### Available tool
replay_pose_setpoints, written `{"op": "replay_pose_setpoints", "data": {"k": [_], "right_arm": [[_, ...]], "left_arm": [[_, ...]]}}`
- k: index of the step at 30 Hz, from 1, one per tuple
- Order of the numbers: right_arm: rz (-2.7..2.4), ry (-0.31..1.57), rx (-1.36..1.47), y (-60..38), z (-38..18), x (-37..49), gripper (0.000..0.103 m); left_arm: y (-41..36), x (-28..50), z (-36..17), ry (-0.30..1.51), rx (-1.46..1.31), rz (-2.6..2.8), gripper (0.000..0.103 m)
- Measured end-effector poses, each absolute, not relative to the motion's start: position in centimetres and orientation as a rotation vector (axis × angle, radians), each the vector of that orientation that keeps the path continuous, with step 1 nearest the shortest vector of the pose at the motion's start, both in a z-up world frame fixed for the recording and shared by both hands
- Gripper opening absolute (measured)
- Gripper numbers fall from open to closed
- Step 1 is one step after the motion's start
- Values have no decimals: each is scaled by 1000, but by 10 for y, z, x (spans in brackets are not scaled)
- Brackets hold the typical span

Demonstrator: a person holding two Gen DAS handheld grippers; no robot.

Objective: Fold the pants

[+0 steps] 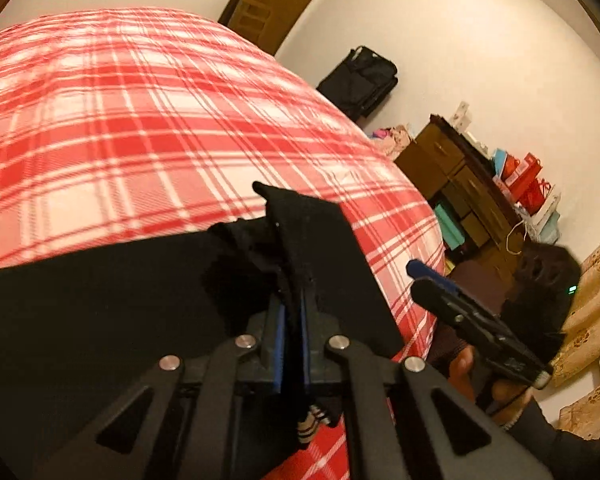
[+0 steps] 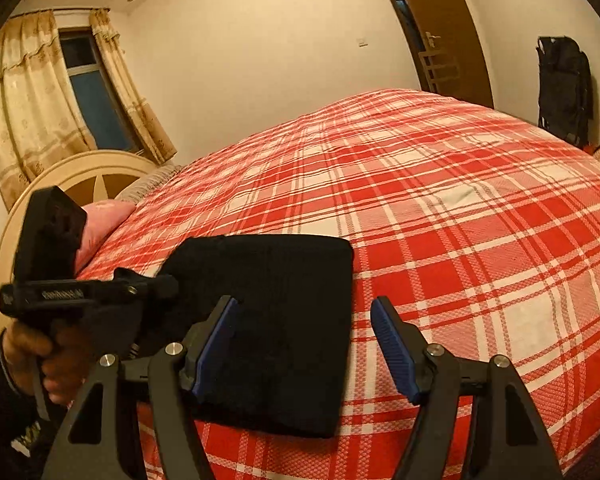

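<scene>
No legible writing; left gripper [image 1: 292, 304] pinches pants [image 2: 284, 320].

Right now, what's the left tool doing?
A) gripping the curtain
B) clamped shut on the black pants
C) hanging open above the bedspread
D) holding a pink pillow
B: the left tool has its blue pads pressed together on a fold of the black pants, while the right tool stands open above them.

Red plaid bed [image 2: 460, 240]; folded black pants [image 2: 284, 320] on it.
</scene>
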State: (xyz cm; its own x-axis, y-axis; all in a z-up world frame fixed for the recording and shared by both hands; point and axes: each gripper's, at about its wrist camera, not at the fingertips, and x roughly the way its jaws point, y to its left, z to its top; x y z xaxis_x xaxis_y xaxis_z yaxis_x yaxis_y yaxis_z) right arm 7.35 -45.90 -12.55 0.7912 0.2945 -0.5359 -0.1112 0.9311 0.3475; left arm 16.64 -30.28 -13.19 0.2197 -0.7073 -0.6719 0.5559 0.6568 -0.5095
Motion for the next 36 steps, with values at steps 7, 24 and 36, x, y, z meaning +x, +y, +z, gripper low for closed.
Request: {"op": "replay_pose_setpoints", "data": {"k": [7,24,36], "right_arm": [[269,616,260,-445,-124,70,70],[357,630,130,-405,-128,64,70],[424,630,36,-381,-131,57,70]], "left_arm": [[-271,160,-117,988,-178,-858,6],[-162,163,-108,914,-213,-696,6],[-114,156,-127,941,-271,-623,6]]}}
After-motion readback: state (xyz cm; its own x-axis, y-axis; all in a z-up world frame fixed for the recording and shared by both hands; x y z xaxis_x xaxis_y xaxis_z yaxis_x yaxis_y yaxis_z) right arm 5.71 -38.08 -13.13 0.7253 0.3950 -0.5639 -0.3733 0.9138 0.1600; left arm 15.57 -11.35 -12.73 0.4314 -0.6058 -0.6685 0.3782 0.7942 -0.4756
